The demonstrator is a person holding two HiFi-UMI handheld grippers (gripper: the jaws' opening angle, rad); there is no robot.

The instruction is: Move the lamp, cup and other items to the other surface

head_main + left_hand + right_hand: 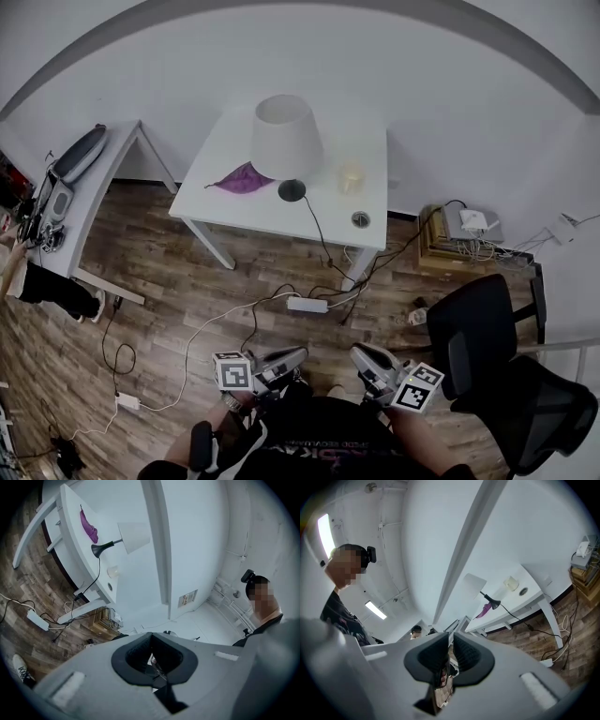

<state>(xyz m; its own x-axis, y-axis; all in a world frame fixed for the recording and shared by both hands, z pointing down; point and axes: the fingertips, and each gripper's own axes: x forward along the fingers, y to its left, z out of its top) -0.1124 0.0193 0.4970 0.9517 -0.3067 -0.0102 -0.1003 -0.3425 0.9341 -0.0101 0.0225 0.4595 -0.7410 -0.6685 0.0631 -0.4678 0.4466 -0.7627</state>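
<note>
1. Waiting at far left, the side tabletop (105,173) carries only its own clutter. If it is the other surface, none of the task's things has reached it.
2. On the white tabletop (211,202), a purple cloth (242,178) lies just left of the lamp (286,141), which stands upright with its cord trailing to the floor.
3. Right of the lamp stands the cup (352,176), with a small round item (361,219) nearer the front edge.
4. Low by the person's body and well apart from both surfaces, the left tongs (298,356) sit closed on nothing.
5. Beside them, the right tongs (361,356) show a narrow slit, also empty.
6. Every move appears yet to be made.
</note>
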